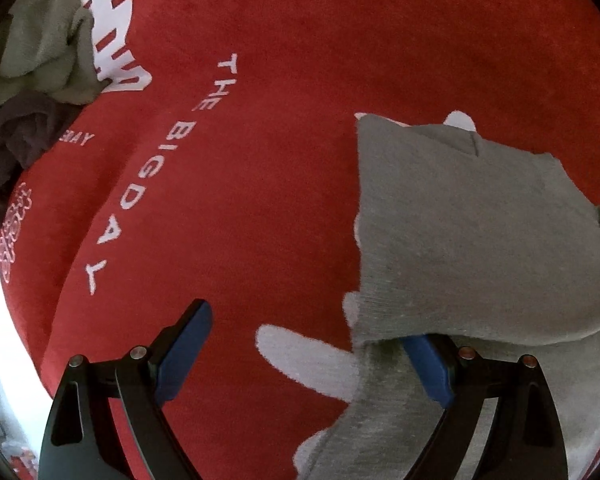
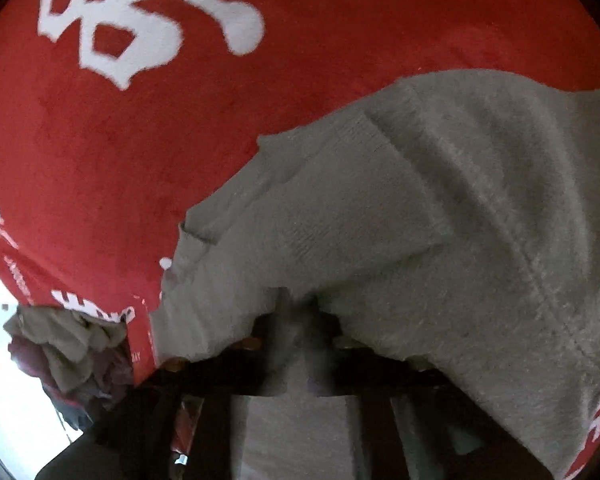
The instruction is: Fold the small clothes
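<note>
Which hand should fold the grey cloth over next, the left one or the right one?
Probably the right. The right gripper is shut on the grey cloth, bunched around it. The left gripper is open, one finger under the cloth's edge, gripping nothing.

The red cloth (image 1: 300, 80) carries white print reading "THE BIGDAY" (image 1: 152, 168), running from 12 o'clock toward 7 o'clock. Large white characters (image 2: 140, 20) at 11 o'clock are not legible. Smaller print at 9 o'clock is unreadable.
</note>
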A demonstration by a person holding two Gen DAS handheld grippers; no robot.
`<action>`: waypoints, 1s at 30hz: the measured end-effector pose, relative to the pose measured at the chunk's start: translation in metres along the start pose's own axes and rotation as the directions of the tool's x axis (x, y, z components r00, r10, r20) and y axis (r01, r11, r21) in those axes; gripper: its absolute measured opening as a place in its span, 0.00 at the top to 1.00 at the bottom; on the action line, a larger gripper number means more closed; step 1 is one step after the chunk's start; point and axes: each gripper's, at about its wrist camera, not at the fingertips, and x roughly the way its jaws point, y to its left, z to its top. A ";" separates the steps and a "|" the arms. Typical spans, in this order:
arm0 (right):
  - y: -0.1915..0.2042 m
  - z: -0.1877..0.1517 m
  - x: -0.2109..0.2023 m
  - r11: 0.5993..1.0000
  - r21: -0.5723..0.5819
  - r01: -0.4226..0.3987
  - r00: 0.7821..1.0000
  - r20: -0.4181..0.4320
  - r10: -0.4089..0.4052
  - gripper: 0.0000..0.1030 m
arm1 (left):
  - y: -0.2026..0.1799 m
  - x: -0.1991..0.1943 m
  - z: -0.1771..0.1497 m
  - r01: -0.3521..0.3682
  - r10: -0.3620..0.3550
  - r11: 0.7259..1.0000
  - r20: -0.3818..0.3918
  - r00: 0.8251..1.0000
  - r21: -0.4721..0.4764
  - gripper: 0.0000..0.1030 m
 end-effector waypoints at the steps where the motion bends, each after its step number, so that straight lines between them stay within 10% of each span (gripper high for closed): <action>1: 0.004 -0.001 -0.004 1.000 -0.012 -0.003 1.000 0.009 0.003 0.94 | 0.001 0.000 -0.001 -0.007 0.007 1.000 0.005 1.000 0.007 0.10; 11: -0.022 -0.023 -0.035 0.973 -0.179 0.143 0.990 0.033 -0.139 0.91 | 0.015 -0.014 -0.011 0.042 -0.039 0.996 -0.031 0.999 0.075 0.10; 15: -0.010 -0.023 -0.042 0.950 -0.230 0.212 0.977 0.051 -0.205 0.52 | 0.027 -0.040 -0.005 0.078 -0.078 0.995 -0.007 0.997 0.059 0.10; 23: 0.010 -0.036 -0.061 0.932 -0.298 0.208 0.978 0.093 -0.189 0.67 | -0.031 -0.004 0.020 0.038 -0.038 0.986 -0.002 0.999 0.160 0.10; 30: 0.001 -0.024 -0.019 0.903 -0.335 0.270 0.961 0.043 -0.272 0.68 | -0.006 0.004 0.019 -0.004 0.005 0.994 -0.011 1.000 0.113 0.00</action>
